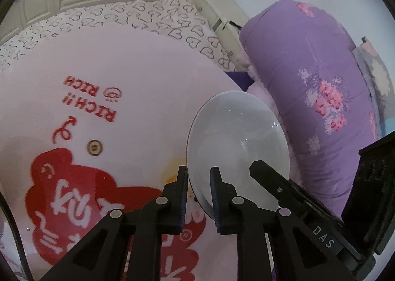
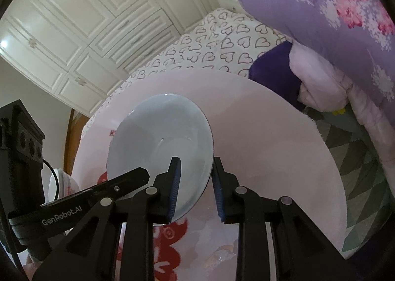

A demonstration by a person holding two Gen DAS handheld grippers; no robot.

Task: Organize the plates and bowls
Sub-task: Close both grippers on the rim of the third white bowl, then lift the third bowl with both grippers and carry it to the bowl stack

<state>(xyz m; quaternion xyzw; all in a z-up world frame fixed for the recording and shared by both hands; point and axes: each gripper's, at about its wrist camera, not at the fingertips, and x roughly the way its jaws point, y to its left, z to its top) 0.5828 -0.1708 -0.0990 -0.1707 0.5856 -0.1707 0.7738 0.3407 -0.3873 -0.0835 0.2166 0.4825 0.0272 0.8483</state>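
Only the right wrist view shows stacked bowls [image 2: 64,183] beside the table [image 2: 284,137]. Both the left gripper [image 1: 198,189] and right gripper [image 2: 195,182] are nearly closed, each clamping the plate [image 1: 237,142] rim.

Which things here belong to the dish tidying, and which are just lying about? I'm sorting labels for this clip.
Job:
plate, clamped by both
left hand-held gripper
right hand-held gripper
bowls, at the left edge

Lying about:
pink table
purple quilt
heart-print sheet
wardrobe

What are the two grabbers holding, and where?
Both hold one white plate by its rim: left gripper and right gripper on opposite edges.
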